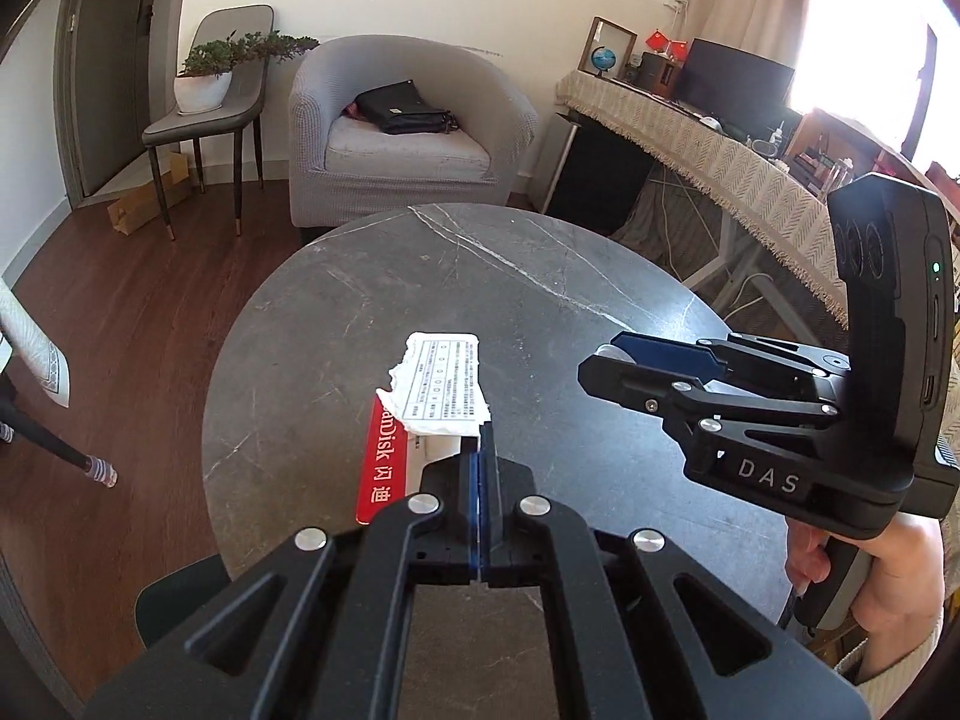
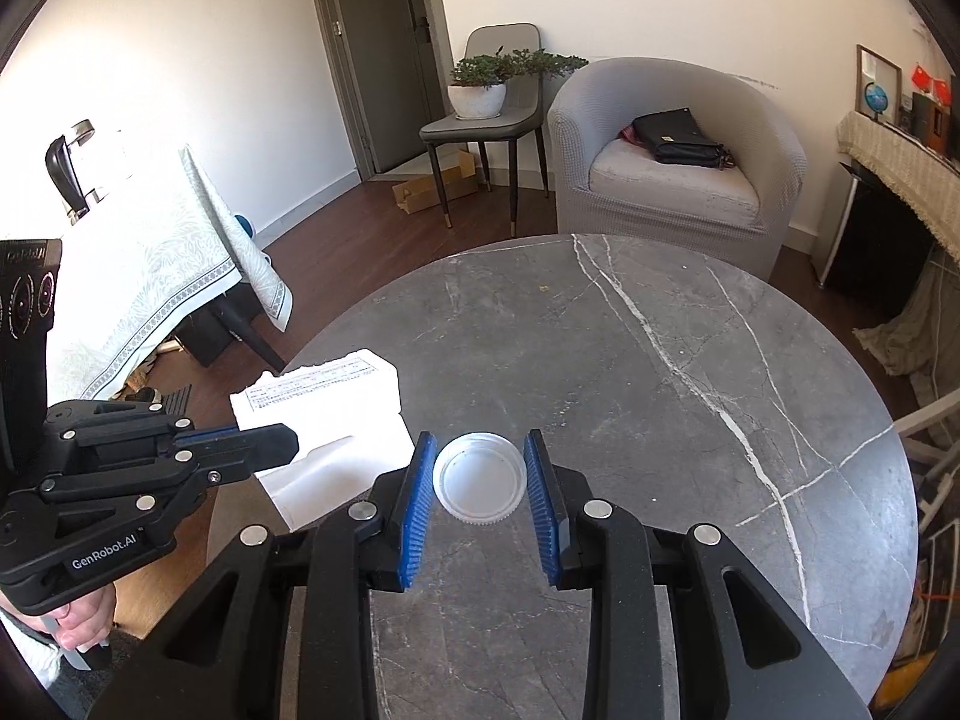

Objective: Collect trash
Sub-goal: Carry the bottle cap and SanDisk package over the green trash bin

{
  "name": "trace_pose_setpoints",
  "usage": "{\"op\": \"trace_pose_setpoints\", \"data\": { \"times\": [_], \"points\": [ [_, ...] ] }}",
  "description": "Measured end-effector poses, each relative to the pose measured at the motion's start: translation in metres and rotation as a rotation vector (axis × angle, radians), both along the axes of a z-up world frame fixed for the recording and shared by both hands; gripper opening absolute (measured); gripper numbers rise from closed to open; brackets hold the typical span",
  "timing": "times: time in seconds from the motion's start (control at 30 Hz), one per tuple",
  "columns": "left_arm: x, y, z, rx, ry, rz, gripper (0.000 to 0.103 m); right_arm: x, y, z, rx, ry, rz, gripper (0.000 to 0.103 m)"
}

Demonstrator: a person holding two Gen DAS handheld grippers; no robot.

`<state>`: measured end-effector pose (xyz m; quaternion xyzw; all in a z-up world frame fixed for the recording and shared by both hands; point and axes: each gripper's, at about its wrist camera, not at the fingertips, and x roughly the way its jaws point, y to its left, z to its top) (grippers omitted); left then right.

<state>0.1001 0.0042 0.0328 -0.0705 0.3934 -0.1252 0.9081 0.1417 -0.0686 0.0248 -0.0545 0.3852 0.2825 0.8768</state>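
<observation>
— Beside the torn white SanDisk card packaging, which the left gripper clamps, what's left?
— A round white plastic lid on the grey marble tabletop, between the spread right gripper fingers; closing off-centre could squirt it away.

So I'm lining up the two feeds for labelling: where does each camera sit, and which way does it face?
Left wrist: sits on the left gripper, looking along fingers shut on torn SanDisk packaging over the round table; the right gripper and its hand show.
Right wrist: sits on the right gripper, fingers open around a white lid; the left gripper shows.
Shared: table, packaging, grey armchair, potted plant.
</observation>
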Motion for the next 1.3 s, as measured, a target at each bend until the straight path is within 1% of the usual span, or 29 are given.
{"op": "trace_pose_setpoints", "data": {
  "times": [0.2,0.37,0.53,0.67,0.9,0.97,1.3],
  "points": [
    [-0.022,0.036,0.003,-0.004,-0.007,0.060,0.001,-0.010,0.035,-0.004,-0.052,-0.009,0.075,0.030],
    [-0.044,0.068,0.006,-0.011,-0.009,0.116,0.001,-0.020,0.057,-0.001,-0.053,-0.013,0.139,0.030],
    [-0.063,0.092,0.000,-0.022,-0.004,0.163,0.001,-0.027,0.076,0.002,-0.046,-0.017,0.175,0.030],
    [-0.076,0.110,-0.011,-0.032,0.011,0.190,0.001,-0.032,0.094,0.004,-0.038,-0.018,0.202,0.030],
    [-0.095,0.141,-0.026,-0.008,0.038,0.213,0.001,-0.043,0.133,0.001,-0.045,-0.014,0.264,0.030],
    [-0.099,0.150,-0.032,0.003,0.056,0.218,0.001,-0.046,0.146,-0.002,-0.055,-0.009,0.285,0.030],
    [-0.108,0.187,-0.078,-0.043,0.183,0.249,0.001,-0.064,0.216,-0.022,-0.123,0.021,0.388,0.030]
  ]
}}
